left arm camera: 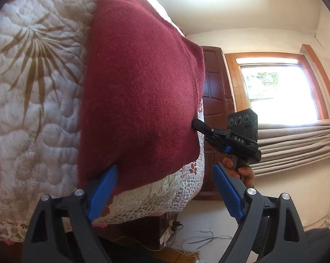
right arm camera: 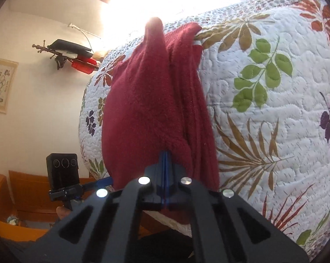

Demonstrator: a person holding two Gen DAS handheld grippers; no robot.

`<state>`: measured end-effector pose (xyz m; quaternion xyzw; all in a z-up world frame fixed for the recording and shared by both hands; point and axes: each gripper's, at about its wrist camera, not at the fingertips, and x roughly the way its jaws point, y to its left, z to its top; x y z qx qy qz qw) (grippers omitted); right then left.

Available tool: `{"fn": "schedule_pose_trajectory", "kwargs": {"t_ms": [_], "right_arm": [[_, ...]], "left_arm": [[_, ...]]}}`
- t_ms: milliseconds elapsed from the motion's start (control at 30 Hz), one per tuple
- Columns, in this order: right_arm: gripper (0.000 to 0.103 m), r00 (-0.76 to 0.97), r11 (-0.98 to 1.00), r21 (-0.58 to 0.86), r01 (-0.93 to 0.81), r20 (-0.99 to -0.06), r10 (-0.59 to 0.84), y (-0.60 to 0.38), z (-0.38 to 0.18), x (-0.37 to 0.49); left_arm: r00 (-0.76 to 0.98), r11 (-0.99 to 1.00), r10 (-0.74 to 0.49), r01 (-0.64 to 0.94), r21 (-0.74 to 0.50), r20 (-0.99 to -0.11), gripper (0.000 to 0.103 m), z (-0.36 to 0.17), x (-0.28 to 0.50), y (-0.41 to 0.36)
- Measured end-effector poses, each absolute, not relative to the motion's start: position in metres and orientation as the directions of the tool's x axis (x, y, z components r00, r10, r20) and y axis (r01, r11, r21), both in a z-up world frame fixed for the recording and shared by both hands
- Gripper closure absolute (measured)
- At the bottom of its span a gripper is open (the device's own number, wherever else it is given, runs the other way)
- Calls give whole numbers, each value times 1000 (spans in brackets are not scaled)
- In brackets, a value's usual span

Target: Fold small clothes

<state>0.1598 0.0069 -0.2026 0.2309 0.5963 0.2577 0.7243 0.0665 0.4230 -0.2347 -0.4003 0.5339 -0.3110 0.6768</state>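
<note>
Daylight from window (left arm camera: 279, 92), blown out white. Glare also washes top centre of right wrist view over quilt (right arm camera: 263, 109). Strong fisheye bending, dark vignette corners. Focus sharp.

The left gripper (left arm camera: 165, 188), black-framed with blue ribbed pads, fills the bottom of its own view, jaws spread wide apart. The right gripper (right arm camera: 165, 153) has its blue pads pressed tightly together (a pinch of dark red knitted cloth (right arm camera: 147, 100) between them). In the left view's lower right, a bare hand (left arm camera: 241, 171) grasps the right tool's handle.
</note>
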Motion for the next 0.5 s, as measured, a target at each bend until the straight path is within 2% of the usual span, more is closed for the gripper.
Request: {"fn": "schedule_pose_trajectory", "kwargs": {"t_ms": [33,67,100,133,233,267,367,500], "right_arm": [[85,181,768,630,-113,-747,640,6,-190,152],[60,211,781,612,-128,-752,624,5,-176,141],[44,252,798,583,-151,-758,602,6,-160,129],[39,293,816,550,-179,-762,578,7,-144,115],[14,398,879,427,-214,-783,478,14,-107,69],[9,425,897,387,-212,-790,441,16,-97,54],[8,483,953,229,-198,-823,299,27,-80,13],[8,634,987,68,-146,-760,146,32,-37,-37]], "left_arm": [[281,531,-812,-6,-847,-511,4,-221,57,424],[324,571,-777,4,-821,-539,4,-205,46,426],[371,597,-751,27,-801,-547,4,-187,33,428],[417,645,-706,47,-763,-572,4,-168,18,428],[530,824,-516,92,-559,-673,4,-108,-23,418],[559,872,-441,81,-483,-702,4,-92,-36,414],[542,938,-295,9,-346,-787,4,-59,-62,407],[596,957,-235,5,-288,-768,4,-10,-101,400]]}}
